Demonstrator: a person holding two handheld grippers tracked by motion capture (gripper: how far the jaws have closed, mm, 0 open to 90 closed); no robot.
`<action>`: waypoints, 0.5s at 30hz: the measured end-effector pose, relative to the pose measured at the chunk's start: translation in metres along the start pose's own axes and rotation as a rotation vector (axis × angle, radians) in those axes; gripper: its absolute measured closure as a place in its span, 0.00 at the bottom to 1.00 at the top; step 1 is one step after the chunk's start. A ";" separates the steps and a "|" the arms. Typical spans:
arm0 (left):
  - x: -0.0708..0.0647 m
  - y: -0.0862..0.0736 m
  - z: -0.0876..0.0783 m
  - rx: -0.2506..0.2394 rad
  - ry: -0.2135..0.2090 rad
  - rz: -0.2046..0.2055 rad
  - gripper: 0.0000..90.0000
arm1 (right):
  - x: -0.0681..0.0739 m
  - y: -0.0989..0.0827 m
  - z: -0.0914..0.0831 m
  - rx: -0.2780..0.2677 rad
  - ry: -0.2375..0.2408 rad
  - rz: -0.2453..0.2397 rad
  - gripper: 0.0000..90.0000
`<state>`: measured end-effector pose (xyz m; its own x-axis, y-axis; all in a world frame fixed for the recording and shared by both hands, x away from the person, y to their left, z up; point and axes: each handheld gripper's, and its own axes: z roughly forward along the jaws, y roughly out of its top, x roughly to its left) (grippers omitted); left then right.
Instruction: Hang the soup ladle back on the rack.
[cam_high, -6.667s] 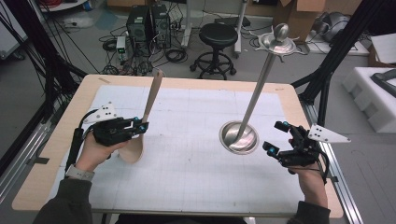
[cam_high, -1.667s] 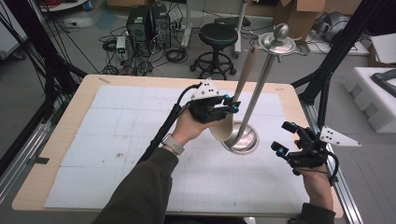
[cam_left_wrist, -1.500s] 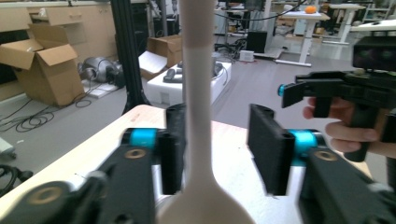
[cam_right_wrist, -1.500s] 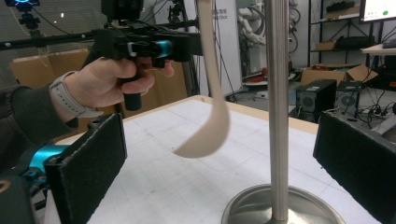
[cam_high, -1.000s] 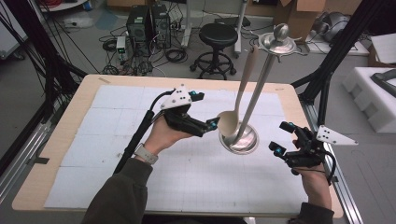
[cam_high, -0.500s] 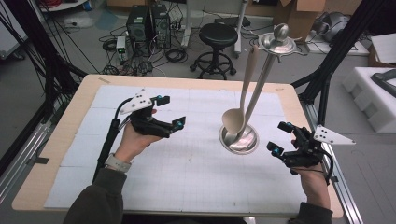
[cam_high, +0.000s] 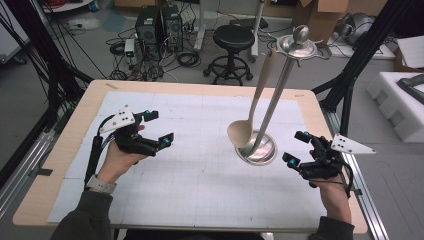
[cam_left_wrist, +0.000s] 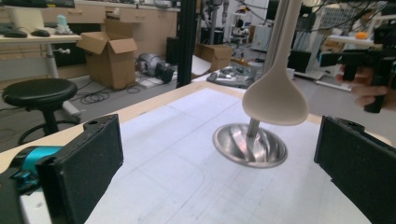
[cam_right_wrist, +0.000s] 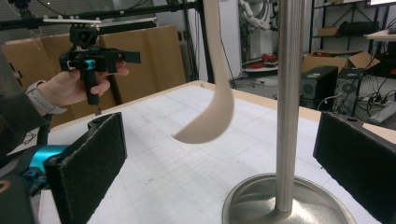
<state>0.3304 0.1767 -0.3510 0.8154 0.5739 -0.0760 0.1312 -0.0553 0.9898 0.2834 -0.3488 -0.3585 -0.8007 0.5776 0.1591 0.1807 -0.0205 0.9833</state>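
Observation:
A beige ladle (cam_high: 248, 116) (cam_left_wrist: 275, 93) (cam_right_wrist: 210, 112) hangs by its handle from the top of a metal stand (cam_high: 272, 102), its bowl just above the stand's round base (cam_high: 260, 149) (cam_left_wrist: 250, 144) (cam_right_wrist: 285, 205). My left gripper (cam_high: 157, 127) (cam_left_wrist: 219, 158) is open and empty over the left half of the table, well clear of the ladle. My right gripper (cam_high: 297, 148) (cam_right_wrist: 219, 163) is open and empty just right of the stand's base. The left gripper (cam_right_wrist: 100, 56) also shows far off in the right gripper view.
A white gridded mat (cam_high: 200, 175) covers the wooden table (cam_high: 50, 175). Behind the table stand a black stool (cam_high: 234, 40), computer cases (cam_high: 157, 25) and cables on the floor. Black frame posts (cam_high: 360, 55) rise at the right.
My left gripper let go of the ladle, left it hanging on the stand, and drew back to the left, open. The right gripper has stayed in place.

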 end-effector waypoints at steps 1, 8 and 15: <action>0.000 -0.002 -0.002 0.012 0.013 0.006 0.02 | 0.000 0.000 0.001 0.001 -0.002 0.000 0.02; 0.000 -0.015 -0.022 0.034 0.040 0.023 0.02 | 0.001 -0.001 0.003 0.014 0.003 -0.006 0.02; 0.004 -0.035 -0.042 0.024 0.073 0.011 0.02 | 0.002 -0.001 0.004 0.019 0.005 -0.002 0.02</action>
<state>0.3053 0.2153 -0.3804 0.7737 0.6311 -0.0554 0.1369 -0.0811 0.9873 0.2842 -0.3441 -0.3599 -0.8038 0.5736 0.1575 0.1898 -0.0035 0.9818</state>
